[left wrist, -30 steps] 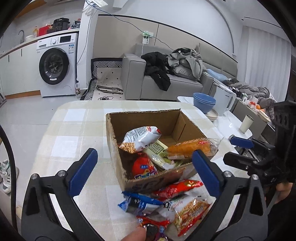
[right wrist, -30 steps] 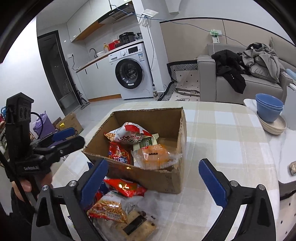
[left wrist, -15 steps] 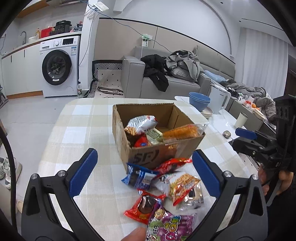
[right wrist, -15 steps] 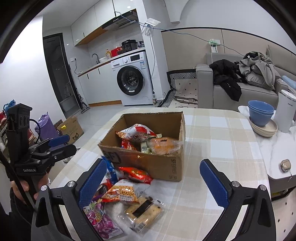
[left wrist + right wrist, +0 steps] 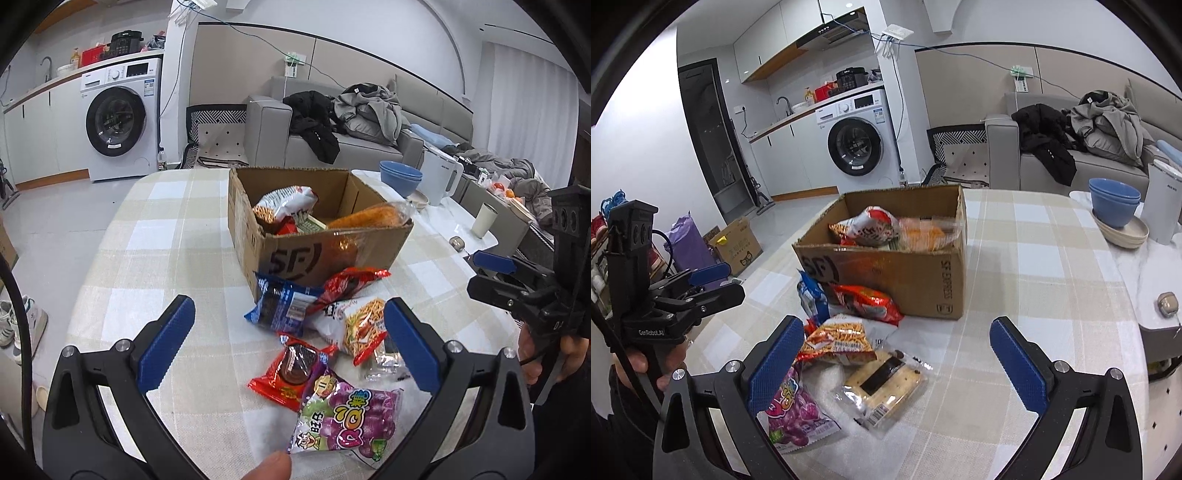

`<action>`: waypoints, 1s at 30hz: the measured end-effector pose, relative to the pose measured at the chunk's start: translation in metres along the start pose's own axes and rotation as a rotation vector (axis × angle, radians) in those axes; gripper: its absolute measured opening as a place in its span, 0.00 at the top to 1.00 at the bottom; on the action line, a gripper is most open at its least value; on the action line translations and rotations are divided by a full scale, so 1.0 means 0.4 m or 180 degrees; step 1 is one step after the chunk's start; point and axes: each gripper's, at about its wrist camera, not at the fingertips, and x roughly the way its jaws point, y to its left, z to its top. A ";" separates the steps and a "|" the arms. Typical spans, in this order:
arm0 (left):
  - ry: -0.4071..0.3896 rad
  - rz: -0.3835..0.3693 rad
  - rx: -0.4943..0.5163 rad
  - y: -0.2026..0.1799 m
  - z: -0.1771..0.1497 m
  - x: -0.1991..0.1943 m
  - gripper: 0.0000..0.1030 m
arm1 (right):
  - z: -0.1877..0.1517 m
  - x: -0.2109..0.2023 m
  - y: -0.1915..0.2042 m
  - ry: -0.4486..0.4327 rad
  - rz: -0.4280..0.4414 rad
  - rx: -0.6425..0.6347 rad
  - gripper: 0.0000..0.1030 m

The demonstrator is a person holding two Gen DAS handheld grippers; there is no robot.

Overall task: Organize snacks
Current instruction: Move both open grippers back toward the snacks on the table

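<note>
A cardboard box stands on the checked table and holds several snack packs, among them a wrapped bread. In front of it lie loose snacks: a blue pack, a red pack, a noodle-snack bag, a chocolate pie pack, a purple grape-candy bag and a clear cracker pack. My left gripper hangs open above the loose pile. My right gripper is open too, over the cracker pack.
Blue bowls on a plate, a white kettle, a cup and a small round object stand on the marble side at the right. The table's left edge drops to the floor. A sofa lies behind.
Both grippers have pulled back and up from the box, so the box looks smaller and the whole pile of loose snacks has come into view. Both stay open.
</note>
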 end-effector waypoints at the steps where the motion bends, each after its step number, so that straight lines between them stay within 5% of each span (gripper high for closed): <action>1: 0.0019 -0.0004 0.0007 -0.001 -0.007 0.002 0.01 | -0.007 0.004 0.000 0.0017 0.0014 0.0012 0.00; 15: 0.0223 0.0060 0.0026 0.000 -0.066 0.056 0.01 | -0.071 0.067 0.014 0.0200 0.0022 0.0033 0.00; 30: 0.0355 0.0071 0.0092 -0.001 -0.104 0.076 0.01 | -0.119 0.177 0.053 0.0752 -0.0209 -0.0178 0.00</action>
